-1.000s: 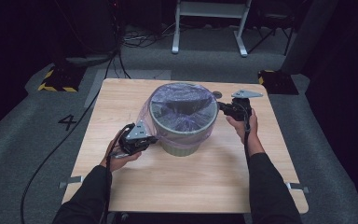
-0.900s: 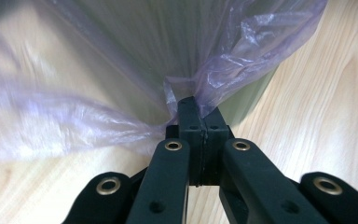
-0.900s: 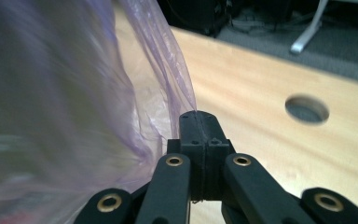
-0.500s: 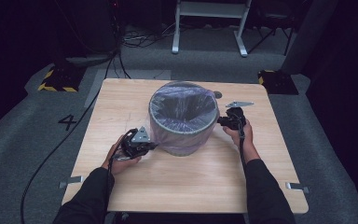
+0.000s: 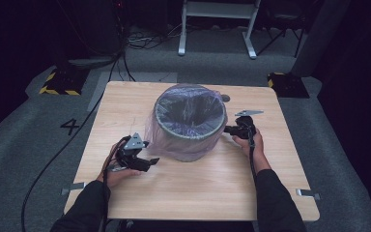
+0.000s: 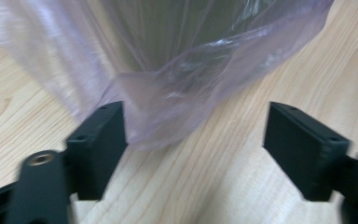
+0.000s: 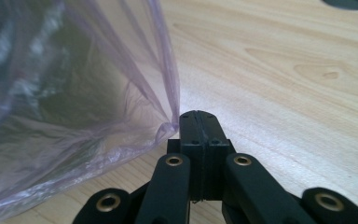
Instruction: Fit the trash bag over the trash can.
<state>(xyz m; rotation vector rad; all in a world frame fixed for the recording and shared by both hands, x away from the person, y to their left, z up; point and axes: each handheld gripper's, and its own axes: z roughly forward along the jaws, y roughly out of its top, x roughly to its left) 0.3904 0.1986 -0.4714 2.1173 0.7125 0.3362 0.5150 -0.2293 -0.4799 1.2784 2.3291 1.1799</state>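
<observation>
Wooden table (image 5: pixel 193 188) on grey carpet (image 5: pixel 34 140); left jaws just opened, right jaws pinch bag (image 5: pixel 152 133)

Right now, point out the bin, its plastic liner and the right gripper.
bin (image 5: pixel 189 126), high view, on its grey rim.
plastic liner (image 6: pixel 168 112), left gripper view, on its hanging hem.
right gripper (image 7: pixel 199 122), right gripper view, on the closed jaw tips pinching the liner.

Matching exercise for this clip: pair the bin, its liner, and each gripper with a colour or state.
Things:
1. bin
2. bag
3. left gripper
4. right gripper

States:
A. jaws shut, pinching the bag's edge
B. pale purple, see-through, draped over the rim and down the outside
C. jaws wide apart, film hanging between them, nothing pinched
D. dark, round, upright on the wooden table

Pairs: 1-D, 2-B, 3-C, 4-A
</observation>
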